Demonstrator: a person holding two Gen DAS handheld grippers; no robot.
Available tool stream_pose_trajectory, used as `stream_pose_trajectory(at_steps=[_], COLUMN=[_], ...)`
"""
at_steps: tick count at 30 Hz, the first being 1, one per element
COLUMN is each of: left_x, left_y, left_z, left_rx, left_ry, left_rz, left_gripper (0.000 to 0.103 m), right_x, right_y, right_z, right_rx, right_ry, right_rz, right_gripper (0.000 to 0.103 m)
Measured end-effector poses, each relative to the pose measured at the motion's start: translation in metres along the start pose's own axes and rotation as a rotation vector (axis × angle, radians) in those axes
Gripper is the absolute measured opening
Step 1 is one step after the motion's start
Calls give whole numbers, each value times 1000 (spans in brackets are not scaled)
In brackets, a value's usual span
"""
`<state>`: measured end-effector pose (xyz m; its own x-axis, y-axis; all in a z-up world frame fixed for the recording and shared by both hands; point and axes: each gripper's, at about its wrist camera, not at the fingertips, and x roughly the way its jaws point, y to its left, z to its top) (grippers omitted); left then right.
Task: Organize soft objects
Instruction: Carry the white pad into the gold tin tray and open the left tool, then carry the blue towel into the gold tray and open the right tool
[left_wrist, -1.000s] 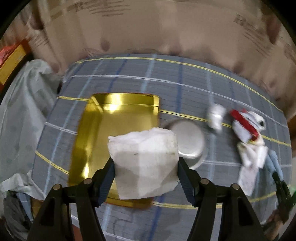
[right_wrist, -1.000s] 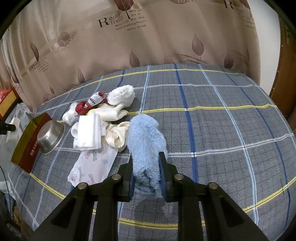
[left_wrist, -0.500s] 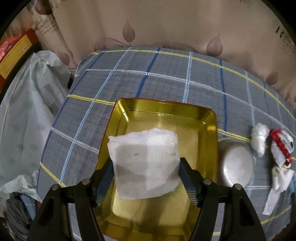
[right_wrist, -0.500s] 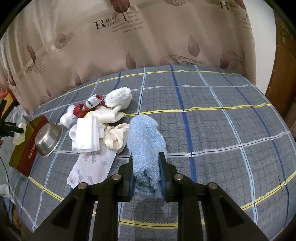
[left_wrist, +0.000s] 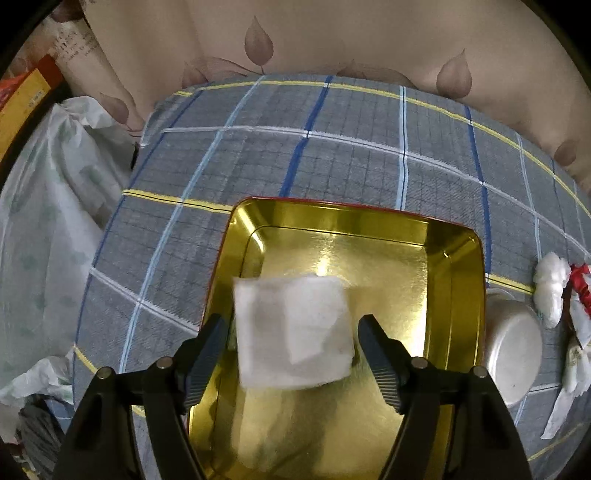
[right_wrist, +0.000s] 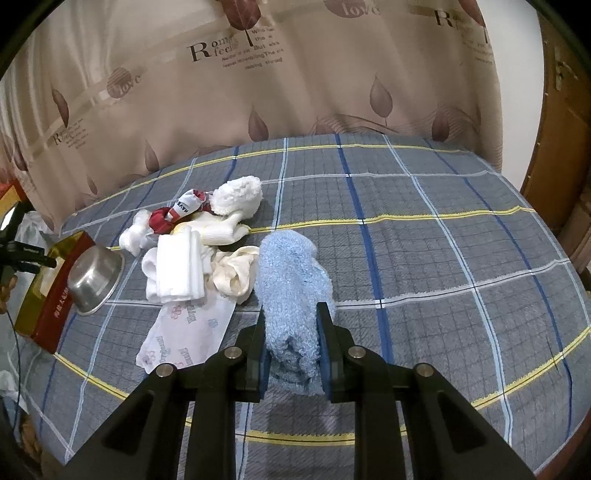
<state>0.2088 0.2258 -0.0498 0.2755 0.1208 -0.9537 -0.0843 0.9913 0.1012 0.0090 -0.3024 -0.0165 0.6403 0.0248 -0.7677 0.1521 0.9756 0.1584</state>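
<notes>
The left gripper (left_wrist: 291, 343) hangs over the open gold tin (left_wrist: 458, 266), its jaws just having been spreading, and the folded white cloth (left_wrist: 291, 332) sits between the pads with a gap showing on both sides; blurred as it is, I'd say it is loose and dropping into the tin rather than held. It looks feather-light and limp, a thing that folds under its own weight, so any regrip should pinch across the folded thickness near the middle, not an edge that would peel open.

The right gripper (right_wrist: 291, 354) is nearly closed, clamped on the fluffy blue towel (right_wrist: 291, 280) at its near end, the rest of the pile standing forward between the pads. It is plush and squashy, gives under the grip, and is unlikely to slip.

Beside it on the bed lies the rest of the heap: a folded white towel (right_wrist: 177, 266), a cream cloth (right_wrist: 236, 273), a red and white sock (right_wrist: 173, 218), a fluffy white sock (right_wrist: 238, 195) and a printed tissue packet (right_wrist: 188, 332). A steel bowl (right_wrist: 96, 273) leans on the tin's red side.

The surface is a grey plaid bedsheet (right_wrist: 443, 258), soft and yielding. Behind hangs a beige leaf-printed curtain (right_wrist: 295, 74), with a wooden door (right_wrist: 565, 147) at the right and a plastic bag (left_wrist: 48, 221) off the bed's left edge.
</notes>
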Motion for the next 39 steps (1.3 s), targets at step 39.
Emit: stream_pose_trajectory(at_steps=[39], left_x=[-108], left_y=[53], left_z=[-115], left_rx=[-155], left_ry=[-241], left_rz=[-30], left_gripper=[76], right_x=[-34], right_y=[178], right_z=[31], right_rx=[-245], right_ry=[-47], right_rz=[293], right_gripper=[16])
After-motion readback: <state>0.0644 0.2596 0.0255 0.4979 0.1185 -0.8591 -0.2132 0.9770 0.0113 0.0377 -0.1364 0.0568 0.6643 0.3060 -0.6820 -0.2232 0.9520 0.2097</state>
